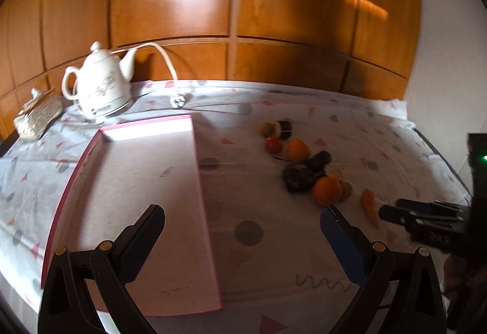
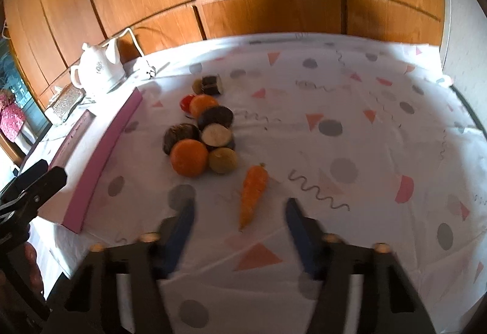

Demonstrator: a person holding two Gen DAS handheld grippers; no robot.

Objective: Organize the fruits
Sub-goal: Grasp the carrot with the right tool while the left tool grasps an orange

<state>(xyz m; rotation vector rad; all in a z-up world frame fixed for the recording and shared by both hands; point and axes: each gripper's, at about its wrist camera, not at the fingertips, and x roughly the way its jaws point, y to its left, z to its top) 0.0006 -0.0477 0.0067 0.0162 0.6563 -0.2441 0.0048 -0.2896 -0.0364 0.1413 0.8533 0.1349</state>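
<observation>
Left of the left gripper's (image 1: 242,223) spread, empty fingers lies the pink tray (image 1: 146,206), nothing in it. Ahead of the right gripper's (image 2: 240,212) parted fingers sits the fruit cluster (image 2: 201,136); the carrot (image 2: 252,194) lies between them. Closing off-centre could roll it into the oranges.

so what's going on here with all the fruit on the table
A person holds a pair of tongs in each hand over a patterned tablecloth. Both are open and hold nothing. The right tongs hover just short of a carrot, whose tip lies between the fingers. The left tongs hang at the edge of an empty pink tray. The oranges and other produce sit loose beside the tray; nothing is sorted yet.
</observation>
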